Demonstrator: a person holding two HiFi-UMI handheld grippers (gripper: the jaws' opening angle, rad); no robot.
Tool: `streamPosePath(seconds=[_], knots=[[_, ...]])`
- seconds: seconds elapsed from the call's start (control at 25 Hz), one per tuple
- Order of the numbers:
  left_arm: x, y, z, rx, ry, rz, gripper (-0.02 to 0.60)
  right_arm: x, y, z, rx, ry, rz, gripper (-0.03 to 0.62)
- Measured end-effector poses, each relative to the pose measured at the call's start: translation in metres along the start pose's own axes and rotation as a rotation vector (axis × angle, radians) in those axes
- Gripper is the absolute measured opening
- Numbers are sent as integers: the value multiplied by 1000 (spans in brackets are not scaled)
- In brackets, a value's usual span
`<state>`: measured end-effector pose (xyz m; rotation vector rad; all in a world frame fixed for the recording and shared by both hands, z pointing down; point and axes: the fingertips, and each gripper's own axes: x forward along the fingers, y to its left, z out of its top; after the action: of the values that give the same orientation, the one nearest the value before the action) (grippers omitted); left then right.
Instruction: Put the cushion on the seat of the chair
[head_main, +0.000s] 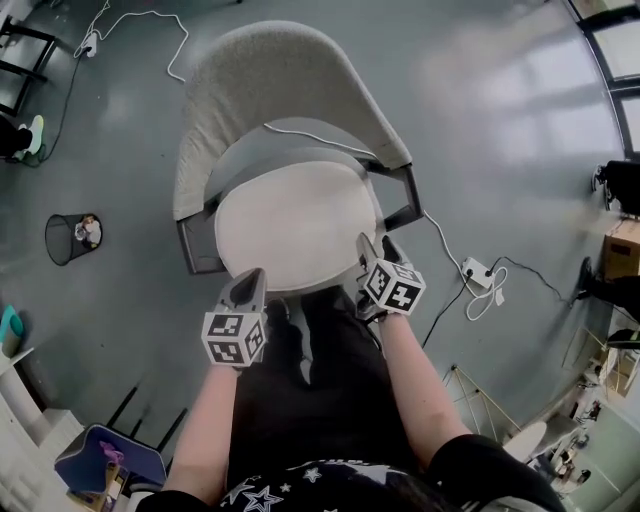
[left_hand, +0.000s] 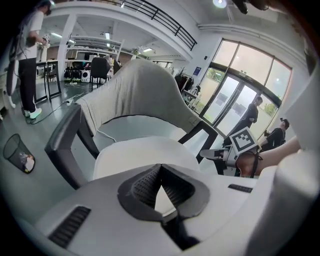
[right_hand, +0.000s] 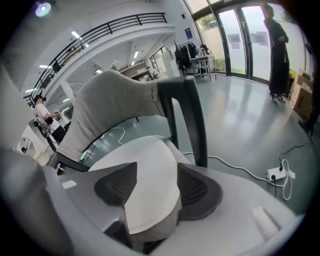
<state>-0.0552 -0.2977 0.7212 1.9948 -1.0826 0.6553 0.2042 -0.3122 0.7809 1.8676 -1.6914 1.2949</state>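
A round off-white cushion (head_main: 295, 225) lies flat on the seat of a chair with a grey fabric backrest (head_main: 290, 80) and dark armrests (head_main: 198, 245). My left gripper (head_main: 252, 280) hovers at the cushion's near left edge, fingertips closed together, nothing between them; the cushion (left_hand: 145, 155) shows beyond the left gripper (left_hand: 160, 167). My right gripper (head_main: 375, 245) is at the near right edge. In the right gripper view the right gripper (right_hand: 155, 172) stands wide, with the cushion's (right_hand: 142, 160) rim lying between the pads (right_hand: 117, 182). The right gripper (left_hand: 210, 154) also shows in the left gripper view.
A white cable (head_main: 320, 140) runs under the chair to a power strip (head_main: 478, 272) on the floor at right. A wire waste bin (head_main: 70, 238) stands to the left, a blue seat (head_main: 105, 460) at bottom left. People stand by glass doors (left_hand: 250, 117).
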Motion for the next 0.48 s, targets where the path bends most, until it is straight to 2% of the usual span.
streamPosePath(seconds=[0.08, 0.16, 0.48], knots=[[-13, -4, 11, 16, -33, -15, 9, -16, 14, 8, -3, -34, 16, 186], [-27, -8, 21, 30, -66, -29, 9, -33, 29, 13, -5, -64, 25, 143], [-99, -27, 53, 88, -197, -95, 9, -110, 105, 23, -19, -178, 131, 38]])
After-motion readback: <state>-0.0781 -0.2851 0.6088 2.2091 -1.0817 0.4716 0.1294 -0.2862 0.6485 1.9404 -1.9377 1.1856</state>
